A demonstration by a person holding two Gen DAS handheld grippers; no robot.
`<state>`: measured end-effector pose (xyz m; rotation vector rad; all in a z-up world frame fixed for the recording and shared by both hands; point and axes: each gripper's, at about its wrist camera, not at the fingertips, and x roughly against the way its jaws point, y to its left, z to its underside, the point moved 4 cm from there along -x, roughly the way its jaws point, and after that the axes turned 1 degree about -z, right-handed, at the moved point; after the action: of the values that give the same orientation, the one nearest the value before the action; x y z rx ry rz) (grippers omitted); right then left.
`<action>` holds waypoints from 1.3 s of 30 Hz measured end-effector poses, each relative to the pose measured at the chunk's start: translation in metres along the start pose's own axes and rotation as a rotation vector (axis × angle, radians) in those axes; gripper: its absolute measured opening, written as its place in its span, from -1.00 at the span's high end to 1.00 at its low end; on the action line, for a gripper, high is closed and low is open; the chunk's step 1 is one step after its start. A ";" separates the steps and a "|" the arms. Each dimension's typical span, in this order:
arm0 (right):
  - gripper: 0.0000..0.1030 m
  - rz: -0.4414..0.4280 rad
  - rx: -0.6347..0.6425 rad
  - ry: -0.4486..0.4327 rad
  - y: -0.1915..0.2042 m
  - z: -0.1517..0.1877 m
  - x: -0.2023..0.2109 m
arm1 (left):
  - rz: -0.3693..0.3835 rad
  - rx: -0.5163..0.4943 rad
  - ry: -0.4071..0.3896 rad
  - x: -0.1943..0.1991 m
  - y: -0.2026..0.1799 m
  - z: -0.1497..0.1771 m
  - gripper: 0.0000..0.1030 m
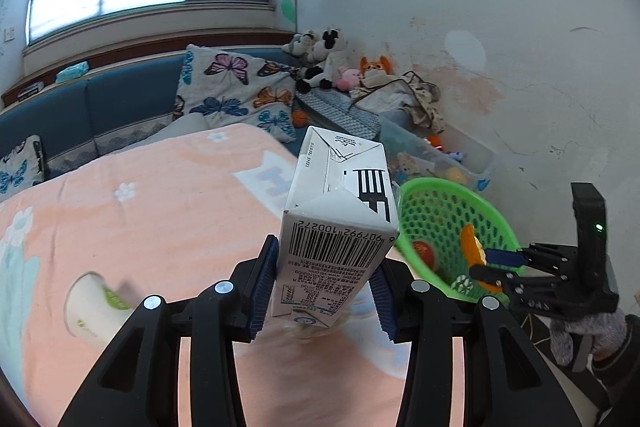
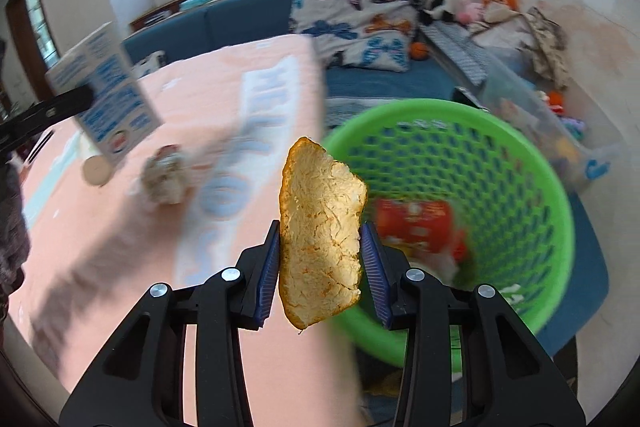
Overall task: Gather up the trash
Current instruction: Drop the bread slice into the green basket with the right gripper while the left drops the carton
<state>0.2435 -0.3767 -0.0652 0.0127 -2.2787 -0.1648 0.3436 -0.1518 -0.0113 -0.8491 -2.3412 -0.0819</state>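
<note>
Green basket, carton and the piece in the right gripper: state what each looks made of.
Green basket: moulded plastic, slightly glossy, its wall a regular grid of holes.
Carton, clamped in the left gripper: coated paperboard, judging by sharp folded flaps and a printed barcode.
Peel, clamped in the right gripper: probably citrus rind, with an orange edge and matte, fibrous pale pith.

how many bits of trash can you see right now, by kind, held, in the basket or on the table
Held in grippers: 2, the milk carton and the orange peel
On the pink table: 2, a paper cup and a crumpled wrapper
In the green basket: at least 1, a red packet; the rest is blurred
Total: at least 5
</note>
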 end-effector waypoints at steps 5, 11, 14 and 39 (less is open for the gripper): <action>0.18 0.056 -0.064 0.002 -0.042 0.003 0.001 | 0.025 -0.015 0.001 -0.008 -0.022 -0.006 0.17; 0.02 0.087 -0.123 -0.006 -0.074 0.004 0.004 | 0.055 -0.036 0.009 -0.020 -0.052 -0.013 0.17; -0.09 0.089 -0.139 -0.022 -0.083 0.006 0.011 | 0.070 -0.047 0.012 -0.025 -0.063 -0.016 0.17; -0.10 0.118 -0.179 -0.089 -0.118 0.038 0.073 | 0.202 -0.076 0.138 -0.100 -0.171 0.003 0.16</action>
<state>0.1617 -0.4943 -0.0494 -0.2264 -2.3380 -0.3112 0.2989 -0.3409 -0.0468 -1.0775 -2.1243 -0.1409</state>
